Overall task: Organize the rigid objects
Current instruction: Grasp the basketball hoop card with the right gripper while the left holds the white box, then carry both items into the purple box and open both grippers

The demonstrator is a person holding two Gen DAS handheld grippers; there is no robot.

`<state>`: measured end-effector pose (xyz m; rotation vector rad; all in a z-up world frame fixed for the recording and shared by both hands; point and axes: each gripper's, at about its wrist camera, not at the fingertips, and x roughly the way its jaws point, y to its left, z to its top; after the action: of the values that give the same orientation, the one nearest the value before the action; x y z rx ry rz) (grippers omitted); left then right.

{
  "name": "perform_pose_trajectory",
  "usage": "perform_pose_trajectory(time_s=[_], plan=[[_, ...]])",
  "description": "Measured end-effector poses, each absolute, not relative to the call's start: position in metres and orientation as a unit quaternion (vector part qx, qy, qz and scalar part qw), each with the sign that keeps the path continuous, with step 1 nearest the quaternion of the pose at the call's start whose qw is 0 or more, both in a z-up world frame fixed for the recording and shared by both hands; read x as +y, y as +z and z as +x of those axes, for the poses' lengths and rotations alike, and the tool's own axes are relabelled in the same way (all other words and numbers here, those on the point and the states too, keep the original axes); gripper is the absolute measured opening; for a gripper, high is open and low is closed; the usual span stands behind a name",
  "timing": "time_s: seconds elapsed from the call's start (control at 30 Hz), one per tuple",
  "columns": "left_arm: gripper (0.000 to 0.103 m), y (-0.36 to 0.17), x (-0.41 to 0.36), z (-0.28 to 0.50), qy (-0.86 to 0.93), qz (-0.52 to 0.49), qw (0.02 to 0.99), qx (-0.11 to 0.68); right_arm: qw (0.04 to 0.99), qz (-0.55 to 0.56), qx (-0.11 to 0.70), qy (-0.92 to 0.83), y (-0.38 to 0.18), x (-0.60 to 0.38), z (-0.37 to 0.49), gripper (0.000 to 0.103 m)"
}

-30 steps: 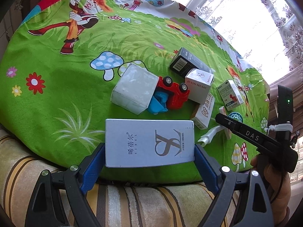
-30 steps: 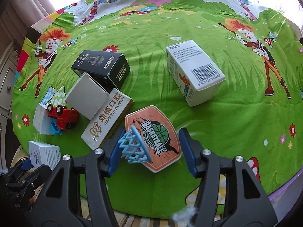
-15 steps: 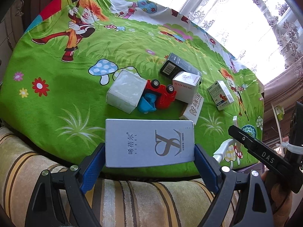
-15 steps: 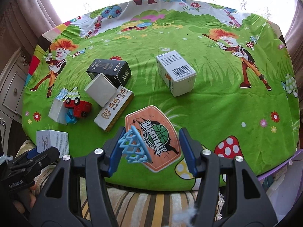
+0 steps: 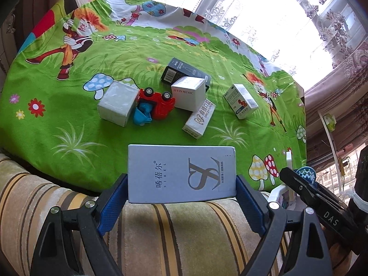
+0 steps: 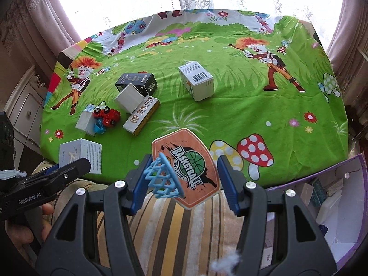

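Two claws loaded, left claw (image 5: 181, 203) clamping pale box (image 5: 181, 172), right claw (image 6: 182, 184) clamping basketball hoop (image 6: 186, 168)

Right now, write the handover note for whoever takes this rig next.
Left gripper: shut on the pale blue Sibel box, held over the striped cushion.
Right gripper: shut on the toy basketball hoop, also off the table.
On the green tablecloth: black box, white cube box, dental box, red toy truck, grey-white box, barcode box.
Purple bin at right holds some boxes.
Left: stow both held items, then clear the table.
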<state>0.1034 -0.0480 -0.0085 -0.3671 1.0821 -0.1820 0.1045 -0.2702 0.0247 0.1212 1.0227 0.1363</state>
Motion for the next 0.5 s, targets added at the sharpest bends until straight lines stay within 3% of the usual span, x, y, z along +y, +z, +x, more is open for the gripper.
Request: perform_pose_trajectory(time_s=[0.5], plan=[[0.09, 0.009, -0.107, 0.078, -0.141, -0.131, 0.838, 0.511, 0.876, 0.077, 0.475, 0.029, 0.036, -0.324, 0.047, 0.061]])
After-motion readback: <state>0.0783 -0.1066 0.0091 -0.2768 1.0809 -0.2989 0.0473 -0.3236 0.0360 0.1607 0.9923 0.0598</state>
